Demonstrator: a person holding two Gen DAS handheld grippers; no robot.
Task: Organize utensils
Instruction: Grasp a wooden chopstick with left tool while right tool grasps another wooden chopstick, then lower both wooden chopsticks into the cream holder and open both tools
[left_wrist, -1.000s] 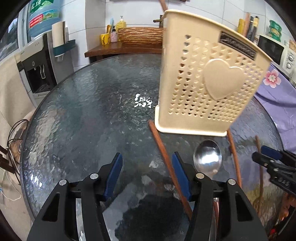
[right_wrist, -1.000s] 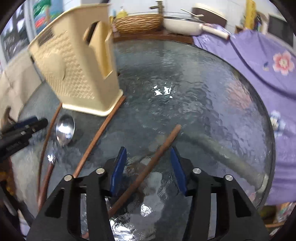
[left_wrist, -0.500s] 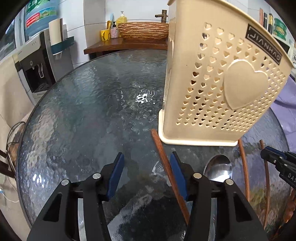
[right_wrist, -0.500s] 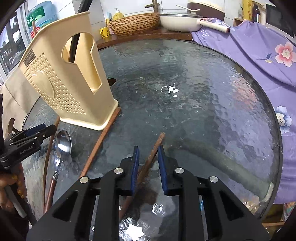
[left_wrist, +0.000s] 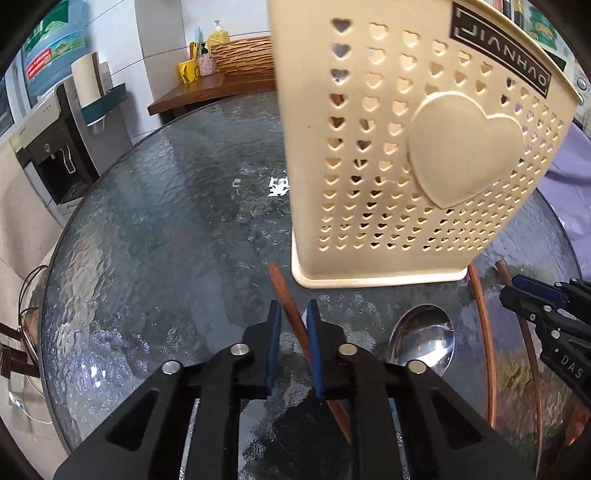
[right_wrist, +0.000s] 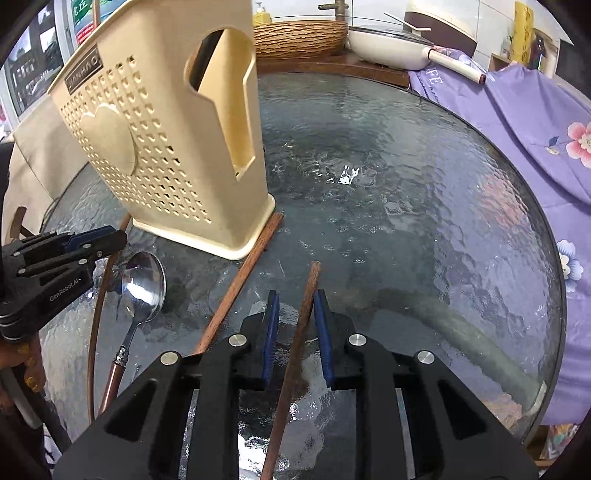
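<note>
With each pair of jaws closed in around a brown chopstick, the step in hand looks like the pick-up of the pair before they go into the cream holder (left_wrist: 406, 155). Left gripper (left_wrist: 293, 325): blue pads narrowed onto the left chopstick (left_wrist: 282, 291), whose tip runs out ahead of the jaws to just beside the holder's base; contact on both pads looks likely but not certain. Right gripper (right_wrist: 295, 314): jaws likewise drawn close on the right chopstick (right_wrist: 310, 288), which passes between them at a slant, its tip ahead of them on the glass tabletop (right_wrist: 406, 184); a sliver of gap shows on one side, so a firm clamp cannot be told. Spoon (left_wrist: 423, 343) lies just right of the left jaws, and thin copper-coloured sticks (left_wrist: 484, 325) beyond it remain unsorted. Next move, by judgement: confirm the pinch, lift each chopstick clear, tip it upright and lower it through the holder's open top, which stands ahead of both jaws.
</note>
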